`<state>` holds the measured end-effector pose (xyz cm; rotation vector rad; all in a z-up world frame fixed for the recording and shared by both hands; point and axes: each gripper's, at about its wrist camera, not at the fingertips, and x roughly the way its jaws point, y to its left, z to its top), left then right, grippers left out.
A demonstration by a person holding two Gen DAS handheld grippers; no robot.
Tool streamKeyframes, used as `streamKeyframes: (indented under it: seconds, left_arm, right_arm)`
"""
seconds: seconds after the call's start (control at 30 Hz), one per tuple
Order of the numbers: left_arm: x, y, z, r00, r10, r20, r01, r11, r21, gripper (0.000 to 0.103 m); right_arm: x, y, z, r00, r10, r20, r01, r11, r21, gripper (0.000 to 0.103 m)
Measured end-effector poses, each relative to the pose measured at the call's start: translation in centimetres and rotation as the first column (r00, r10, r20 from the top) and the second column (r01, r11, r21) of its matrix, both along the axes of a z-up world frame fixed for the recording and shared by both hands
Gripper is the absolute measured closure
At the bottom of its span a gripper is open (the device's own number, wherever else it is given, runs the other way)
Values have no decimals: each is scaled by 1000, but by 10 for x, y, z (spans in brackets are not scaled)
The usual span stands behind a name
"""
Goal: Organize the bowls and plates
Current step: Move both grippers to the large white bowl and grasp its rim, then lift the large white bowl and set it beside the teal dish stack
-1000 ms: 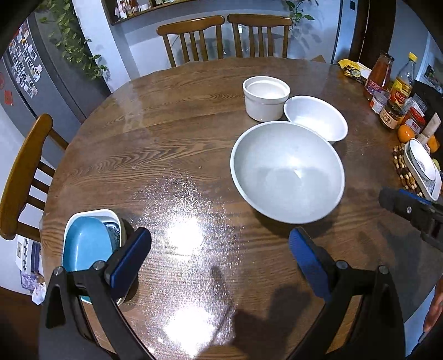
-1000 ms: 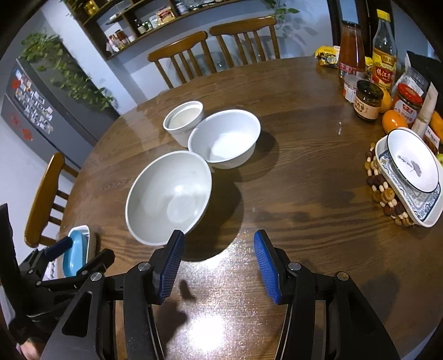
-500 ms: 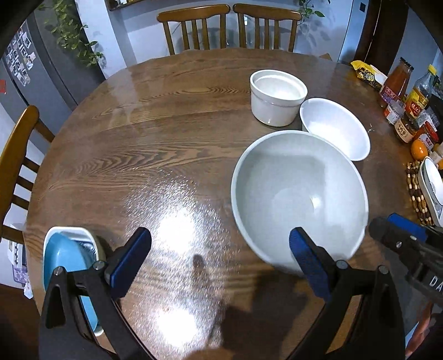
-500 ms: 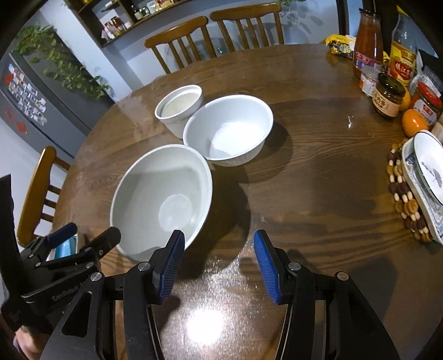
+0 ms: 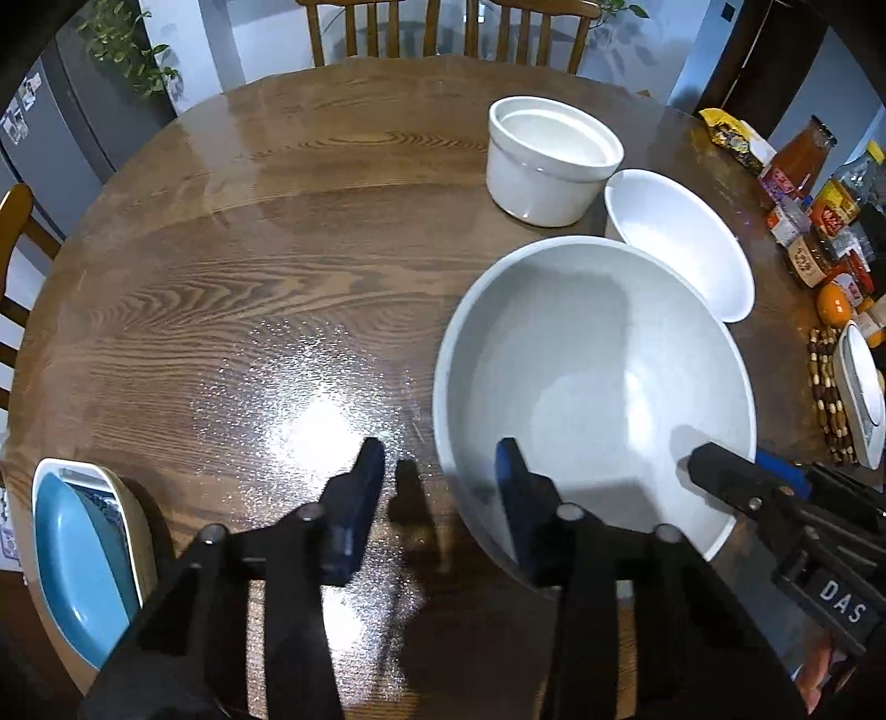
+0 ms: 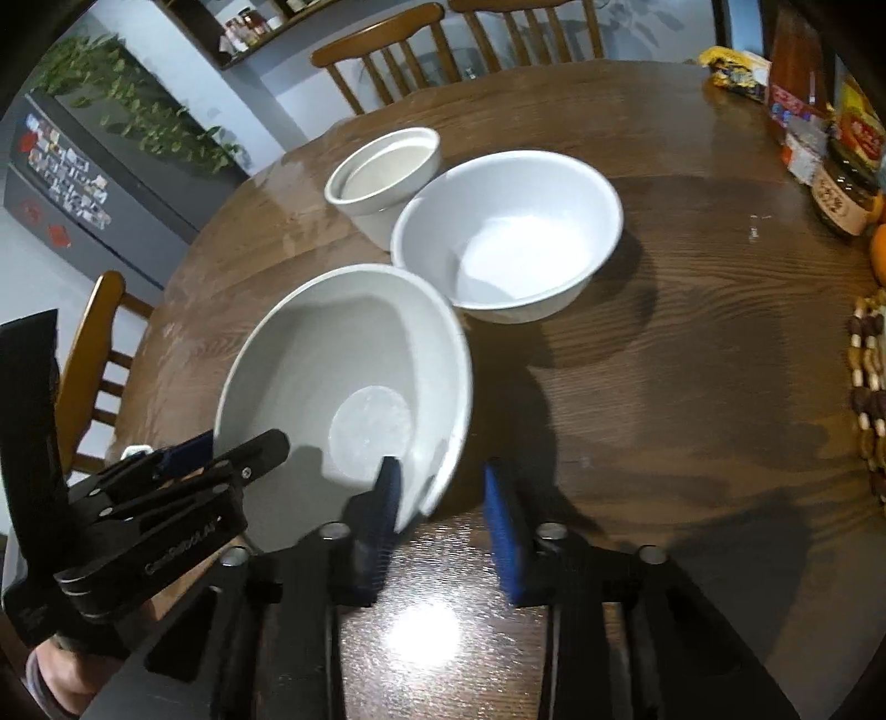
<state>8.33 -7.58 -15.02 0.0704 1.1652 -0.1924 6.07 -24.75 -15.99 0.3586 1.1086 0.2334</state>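
A large pale grey bowl stands on the round wooden table, also in the right wrist view. My left gripper straddles its near-left rim, jaws partly closed with a gap, one finger inside the bowl. My right gripper straddles its near-right rim the same way, also with a gap. Behind the big bowl are a medium white bowl and a white straight-sided pot. The bowl seems tilted in the right wrist view.
A blue dish in a white tray sits at the table's left edge. Bottles, jars and an orange crowd the right edge, with a dish on a beaded mat. Wooden chairs ring the table.
Both grippers moved forward onto the large bowl's near rim and narrowed their jaws from wide open. The bowl looms larger in both views.
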Motion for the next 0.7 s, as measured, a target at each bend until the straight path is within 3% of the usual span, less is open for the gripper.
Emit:
streamKeyframes:
  seconds: [0.1, 0.7]
  left_arm:
    - [-5, -5, 2, 1000, -23, 11, 23, 1000, 14, 86]
    - [-51, 57, 34, 987, 104, 120, -108, 994, 22, 85]
  right_arm:
    - [-1, 5, 1, 1000, 14, 1, -14, 1000, -1, 84]
    - [-23, 65, 28, 985, 169, 35, -168, 985, -29, 85]
